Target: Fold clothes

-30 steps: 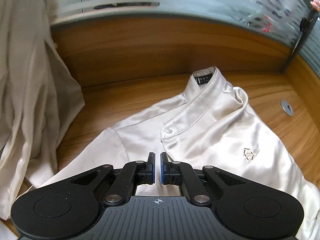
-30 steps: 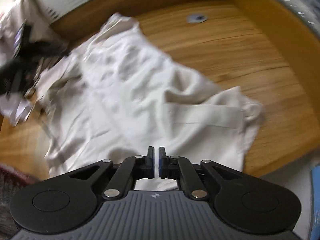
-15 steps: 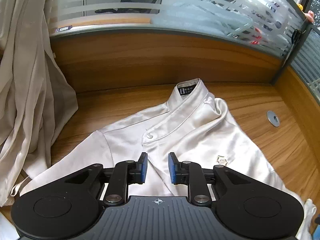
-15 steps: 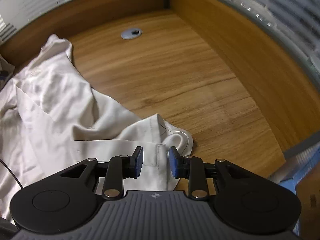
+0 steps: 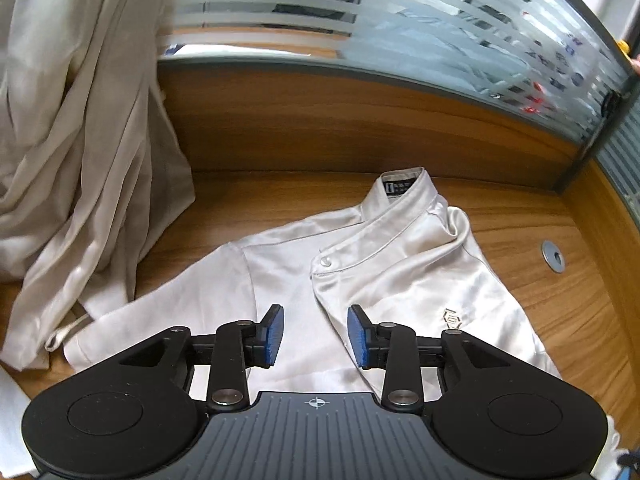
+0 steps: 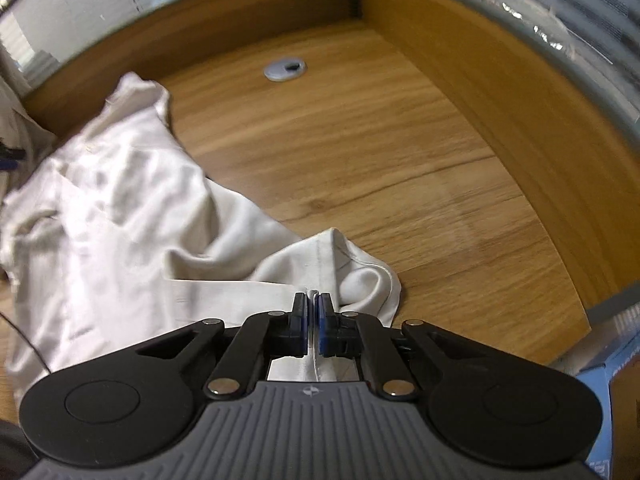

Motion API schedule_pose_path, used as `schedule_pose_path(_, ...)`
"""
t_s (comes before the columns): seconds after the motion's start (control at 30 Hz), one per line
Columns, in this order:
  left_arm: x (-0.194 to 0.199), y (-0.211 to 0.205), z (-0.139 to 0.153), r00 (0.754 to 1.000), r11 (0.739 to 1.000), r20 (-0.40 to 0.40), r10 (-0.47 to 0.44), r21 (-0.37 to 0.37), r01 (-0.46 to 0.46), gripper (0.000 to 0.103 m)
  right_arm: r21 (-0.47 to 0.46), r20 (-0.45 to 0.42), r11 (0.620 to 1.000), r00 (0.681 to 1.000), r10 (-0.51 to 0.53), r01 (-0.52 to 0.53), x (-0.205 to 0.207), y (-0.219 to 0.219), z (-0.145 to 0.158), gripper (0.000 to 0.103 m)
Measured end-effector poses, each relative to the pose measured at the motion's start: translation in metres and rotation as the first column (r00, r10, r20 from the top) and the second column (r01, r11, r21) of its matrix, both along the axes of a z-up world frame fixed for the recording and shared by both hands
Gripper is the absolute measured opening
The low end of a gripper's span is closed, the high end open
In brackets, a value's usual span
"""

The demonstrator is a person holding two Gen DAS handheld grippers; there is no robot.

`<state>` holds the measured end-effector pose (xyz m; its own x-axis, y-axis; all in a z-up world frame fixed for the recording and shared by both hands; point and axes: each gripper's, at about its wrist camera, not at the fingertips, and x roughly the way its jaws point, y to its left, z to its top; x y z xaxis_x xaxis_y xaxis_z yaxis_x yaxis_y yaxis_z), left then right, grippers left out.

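A cream satin shirt (image 5: 400,264) lies front up on the wooden desk (image 5: 248,204), collar toward the back panel. My left gripper (image 5: 316,334) hovers over its chest; the jaws are opening and nothing is pinched between the blue pads (image 5: 274,332). In the right wrist view the same shirt (image 6: 120,208) spreads to the left, and its bunched sleeve end (image 6: 360,276) lies near the desk's front edge. My right gripper (image 6: 313,320) is shut on a fold of that sleeve fabric.
A heap of cream cloth (image 5: 80,140) hangs and piles up at the far left. A round grey cable grommet (image 5: 553,255) (image 6: 285,69) sits in the desk. Wooden panels topped with frosted glass (image 5: 360,12) wall the back and right. A blue box (image 6: 616,368) stands past the desk edge.
The left jaws went from shut to open, and the gripper rose away from the shirt. The right gripper swung right to the sleeve end, opened, then shut on the fabric.
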<state>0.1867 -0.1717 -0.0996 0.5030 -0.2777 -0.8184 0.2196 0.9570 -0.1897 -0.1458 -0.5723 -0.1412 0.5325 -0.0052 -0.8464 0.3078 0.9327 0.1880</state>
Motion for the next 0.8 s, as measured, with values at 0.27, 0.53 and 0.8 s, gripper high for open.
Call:
schedule_pose_path(0.27, 0.024, -0.012, -0.035, 0.997, 0.997, -0.079, 0.023, -0.069, -0.028, 0.039, 0.066, 0.094, 0.998, 0.995, 0.011, -0.017, -0.053, 0.034, 0.048, 0.005)
schedule_pose_path(0.53, 0.043, -0.026, -0.063, 0.989, 0.994, -0.144, 0.017, -0.107, -0.033, 0.003, 0.088, 0.13, 0.996, 0.991, 0.022, -0.034, -0.099, 0.082, 0.068, 0.005)
schedule_pose_path(0.8, 0.036, 0.003, -0.046, 0.992, 0.999, -0.123, -0.023, -0.036, 0.019, 0.004, 0.184, 0.009, 0.978, 0.995, 0.094, -0.095, -0.123, 0.108, 0.048, 0.008)
